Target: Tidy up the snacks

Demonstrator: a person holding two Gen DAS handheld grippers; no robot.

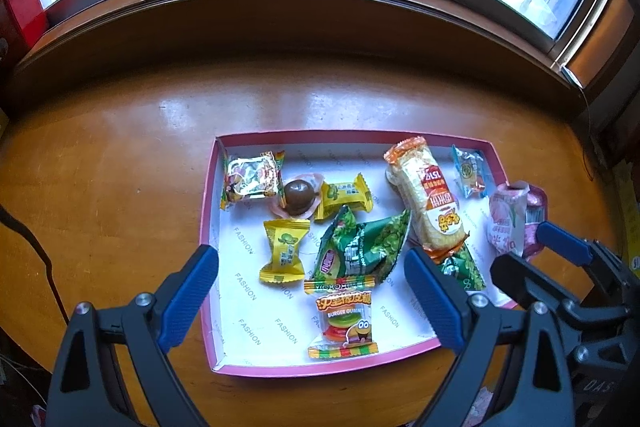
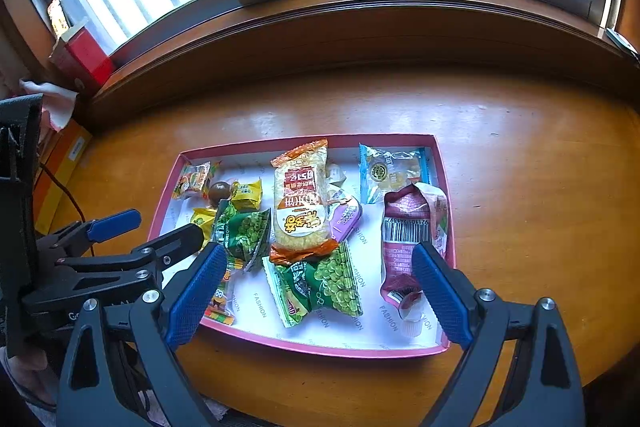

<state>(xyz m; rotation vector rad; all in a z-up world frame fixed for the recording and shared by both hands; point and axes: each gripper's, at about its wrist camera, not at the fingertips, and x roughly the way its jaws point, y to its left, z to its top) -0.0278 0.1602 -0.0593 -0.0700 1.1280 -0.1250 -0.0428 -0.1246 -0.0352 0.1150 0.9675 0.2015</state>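
A pink tray (image 1: 208,227) (image 2: 320,347) with a white lining sits on the wooden table and holds several snacks. Among them are an orange rice cracker pack (image 1: 426,195) (image 2: 302,203), green pea packets (image 1: 360,247) (image 2: 324,283), a burger gummy pack (image 1: 346,323), yellow candies (image 1: 284,251), a brown ball (image 1: 298,197), a blue packet (image 2: 390,171) and a pink pouch (image 1: 508,219) (image 2: 408,239). My left gripper (image 1: 312,291) hovers open over the tray's near-left part. My right gripper (image 2: 320,287) hovers open over the near-right part, one finger above the pouch. Neither holds anything.
The round wooden table (image 1: 120,167) ends at a dark window sill (image 1: 280,27) behind the tray. A red box (image 2: 84,63) and an orange box (image 2: 60,163) stand at the left. A black cable (image 1: 36,247) runs over the table's left side. Bare tabletop lies right of the tray (image 2: 540,207).
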